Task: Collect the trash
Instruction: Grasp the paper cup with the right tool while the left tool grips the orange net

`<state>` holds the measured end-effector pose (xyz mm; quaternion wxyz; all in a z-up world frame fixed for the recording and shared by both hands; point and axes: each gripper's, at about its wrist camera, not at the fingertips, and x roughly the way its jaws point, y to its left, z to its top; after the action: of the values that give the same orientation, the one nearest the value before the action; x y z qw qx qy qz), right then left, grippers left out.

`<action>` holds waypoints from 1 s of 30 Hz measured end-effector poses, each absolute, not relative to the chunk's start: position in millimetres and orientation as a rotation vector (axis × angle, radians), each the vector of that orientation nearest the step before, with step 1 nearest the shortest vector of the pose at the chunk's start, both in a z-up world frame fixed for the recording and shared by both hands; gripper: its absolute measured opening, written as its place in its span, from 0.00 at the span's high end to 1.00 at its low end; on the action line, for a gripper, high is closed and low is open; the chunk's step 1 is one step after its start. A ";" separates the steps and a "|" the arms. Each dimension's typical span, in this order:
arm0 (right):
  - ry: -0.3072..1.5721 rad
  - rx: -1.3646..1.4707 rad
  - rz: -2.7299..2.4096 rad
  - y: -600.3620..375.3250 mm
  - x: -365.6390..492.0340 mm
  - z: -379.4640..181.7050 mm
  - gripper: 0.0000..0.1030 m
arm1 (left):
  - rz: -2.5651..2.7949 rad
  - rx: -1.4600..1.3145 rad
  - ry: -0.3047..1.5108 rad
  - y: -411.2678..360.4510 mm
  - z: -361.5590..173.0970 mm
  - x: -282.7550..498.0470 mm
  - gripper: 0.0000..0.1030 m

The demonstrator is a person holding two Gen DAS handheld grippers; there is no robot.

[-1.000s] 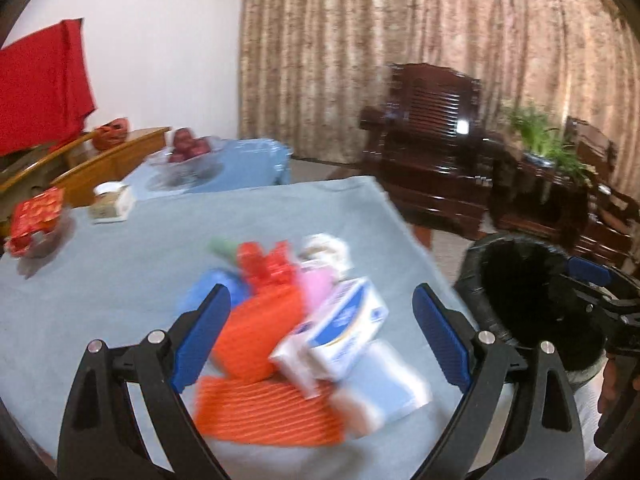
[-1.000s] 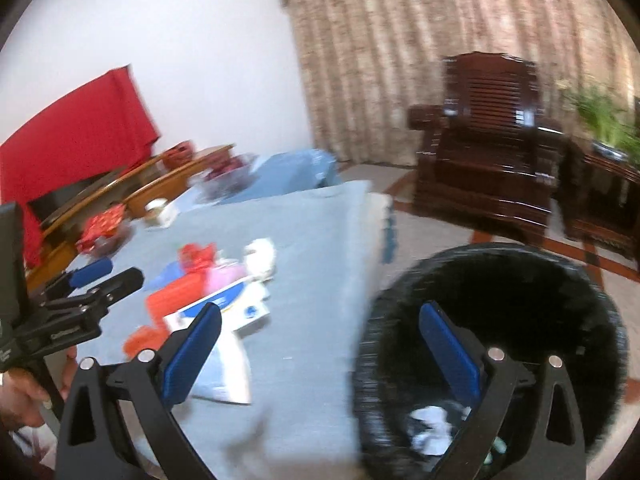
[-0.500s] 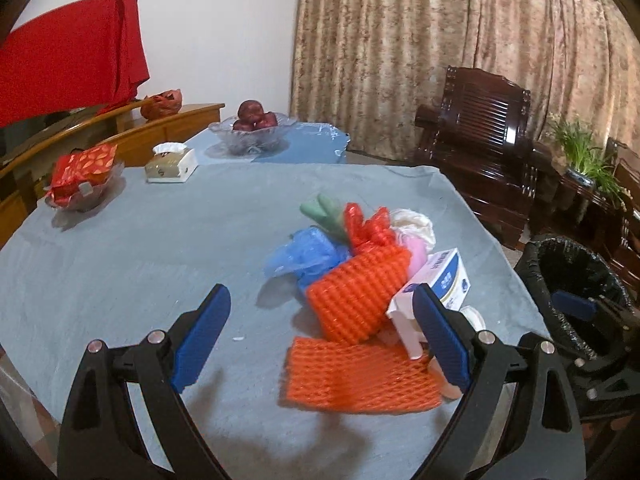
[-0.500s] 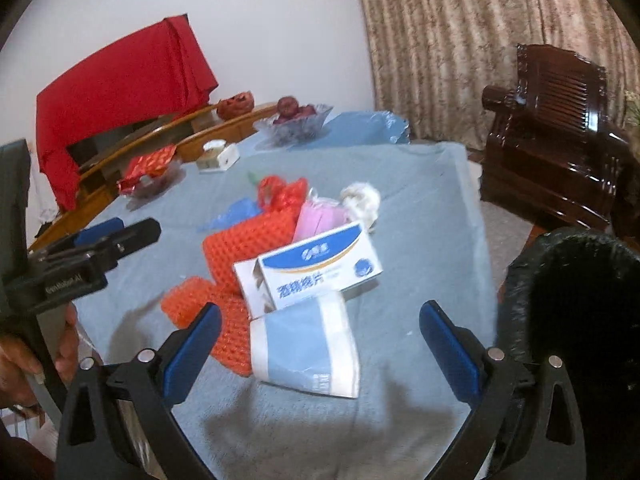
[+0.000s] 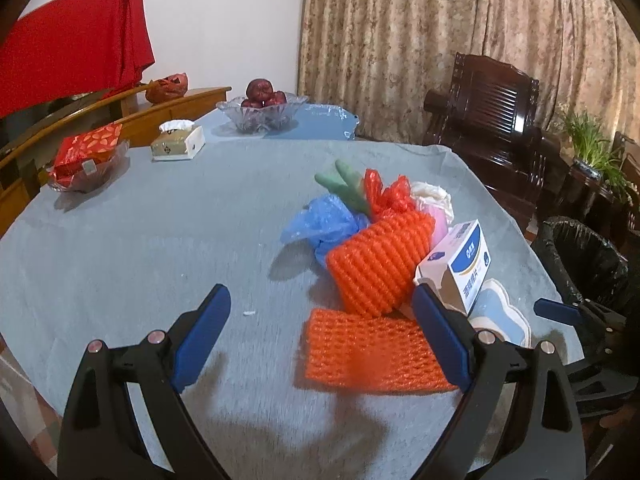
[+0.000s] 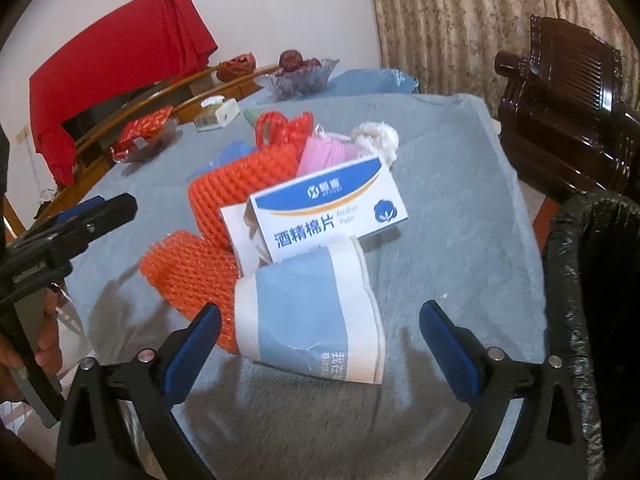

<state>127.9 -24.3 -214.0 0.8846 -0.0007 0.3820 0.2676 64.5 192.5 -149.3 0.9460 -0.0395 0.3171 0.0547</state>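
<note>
A heap of trash lies on the grey tablecloth (image 5: 140, 240): two orange foam nets (image 5: 368, 354) (image 6: 188, 268), a blue plastic bag (image 5: 320, 224), a red bag (image 5: 384, 192), a white-and-blue box (image 5: 460, 264) (image 6: 328, 208) and a flattened blue-and-white paper cup (image 6: 312, 316). My left gripper (image 5: 320, 328) is open and empty, just short of the flat orange net. My right gripper (image 6: 320, 344) is open and empty, with the paper cup between its fingers. The black-lined bin (image 5: 584, 256) (image 6: 592, 300) stands right of the table.
At the table's far side are a glass fruit bowl (image 5: 262, 110), a tissue box (image 5: 178, 142) and a dish of red packets (image 5: 86, 156). Dark wooden chairs (image 5: 492, 104) and a plant (image 5: 592, 148) stand to the right. The other gripper (image 6: 68, 232) shows at the right wrist view's left.
Both grippers swung left from the bin toward the trash heap and came lower and closer. The right gripper now straddles the paper cup. Both stayed open.
</note>
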 end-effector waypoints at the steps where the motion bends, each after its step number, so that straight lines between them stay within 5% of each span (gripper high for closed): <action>1: 0.802 -0.003 0.556 -23.9 129.5 -216.5 0.06 | 0.113 -0.080 0.651 192.7 -151.0 64.6 0.13; 5: 0.828 -0.009 0.556 -22.8 134.7 -224.5 0.06 | 0.120 -0.082 0.670 194.9 -159.4 65.1 0.13; 11: 0.853 0.006 0.599 -22.2 133.9 -231.0 0.29 | 0.130 -0.089 0.695 197.0 -170.6 64.4 0.13; 19: 0.830 -0.013 0.593 -27.5 124.4 -223.1 0.30 | 0.141 -0.104 0.731 194.4 -184.7 64.5 0.14; 24: 0.817 -0.031 0.572 -38.0 118.9 -216.5 0.30 | 0.124 -0.120 0.763 192.6 -195.5 68.2 0.28; 30: 0.820 -0.025 0.561 -43.8 118.0 -216.3 0.30 | 0.092 -0.138 0.817 184.4 -211.1 72.3 0.34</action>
<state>118.0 -43.8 -216.3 0.8791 -0.0119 0.3931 0.2692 72.3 184.4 -211.1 0.9143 -0.0673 0.3969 0.0449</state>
